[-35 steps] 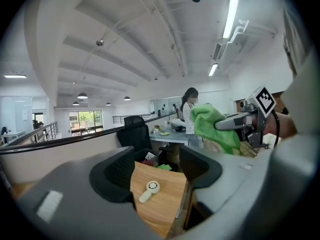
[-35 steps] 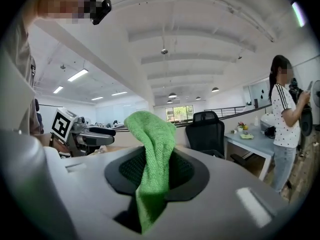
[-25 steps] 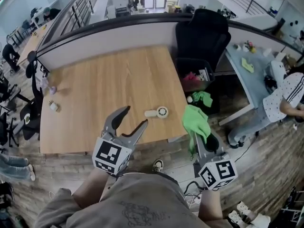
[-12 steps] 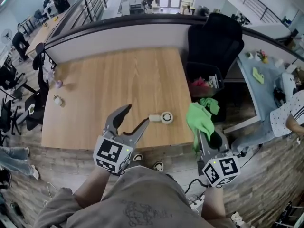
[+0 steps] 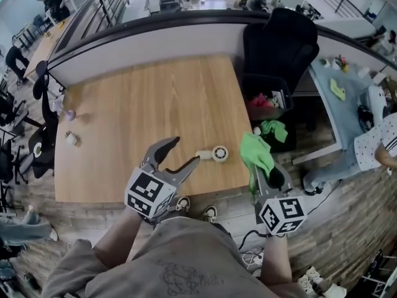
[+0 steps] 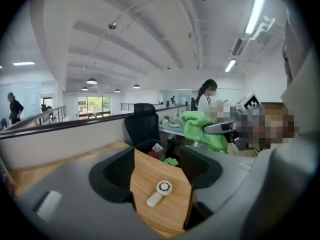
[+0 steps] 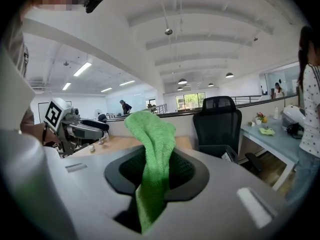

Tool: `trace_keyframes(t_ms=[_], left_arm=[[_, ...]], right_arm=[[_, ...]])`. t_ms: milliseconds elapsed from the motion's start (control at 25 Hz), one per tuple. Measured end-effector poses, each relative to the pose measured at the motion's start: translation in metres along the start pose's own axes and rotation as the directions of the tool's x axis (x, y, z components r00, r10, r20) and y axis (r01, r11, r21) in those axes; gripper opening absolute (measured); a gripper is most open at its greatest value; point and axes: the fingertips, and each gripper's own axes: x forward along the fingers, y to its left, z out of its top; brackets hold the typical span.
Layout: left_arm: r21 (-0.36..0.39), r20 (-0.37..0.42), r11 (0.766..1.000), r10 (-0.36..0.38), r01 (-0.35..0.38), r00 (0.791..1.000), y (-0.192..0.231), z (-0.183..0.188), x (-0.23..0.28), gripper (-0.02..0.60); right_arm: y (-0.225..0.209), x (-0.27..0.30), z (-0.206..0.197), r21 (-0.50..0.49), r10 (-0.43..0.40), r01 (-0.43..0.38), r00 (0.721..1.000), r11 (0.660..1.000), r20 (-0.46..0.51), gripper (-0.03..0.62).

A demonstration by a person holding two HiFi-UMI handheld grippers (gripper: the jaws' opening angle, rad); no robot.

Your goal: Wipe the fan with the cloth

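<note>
A small white hand-held fan (image 5: 213, 154) lies flat on the wooden table (image 5: 142, 110) near its front right corner; it also shows between the left jaws, fan (image 6: 159, 192). My left gripper (image 5: 182, 153) hovers open just left of the fan, holding nothing. My right gripper (image 5: 259, 169) is shut on a green cloth (image 5: 257, 156), which hangs over its jaws to the right of the table edge. The cloth (image 7: 152, 159) fills the right gripper view, and the cloth (image 6: 200, 130) also appears at the right of the left gripper view.
A black office chair (image 5: 279, 42) and a black bin (image 5: 265, 107) with coloured items stand right of the table. Small objects (image 5: 70, 139) sit at the table's left edge. A person (image 5: 378, 144) is at a grey desk (image 5: 338, 98) on the right.
Both grippers have edged slightly toward the table; the left one now sits closer to the fan. The cloth stays held in the right gripper. The fan has not moved.
</note>
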Motion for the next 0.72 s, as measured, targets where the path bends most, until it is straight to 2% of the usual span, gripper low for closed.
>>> trace_keyframes(t_ms=[320,520,720], left_arm=[[0.032,-0.118,0.993,-0.111,0.115,0.987,0.009,-0.055,0.050,0.285],[0.041,-0.208,0.983,-0.166,0.178,0.964,0.005,-0.096,0.077,0.287],[0.070,-0.302,0.974,-0.186,0.216,0.935,0.004,-0.151,0.108,0.306]], right_arm=[[-0.016,0.050,-0.062,0.037,-0.058,0.063,0.990,0.997,-0.129,0.097],[-0.025,0.069,-0.101,0.082,-0.083,0.102,0.975,0.991,-0.207,0.097],[-0.032,0.092,-0.134,0.110,-0.095,0.127,0.962,0.986,-0.258,0.097]])
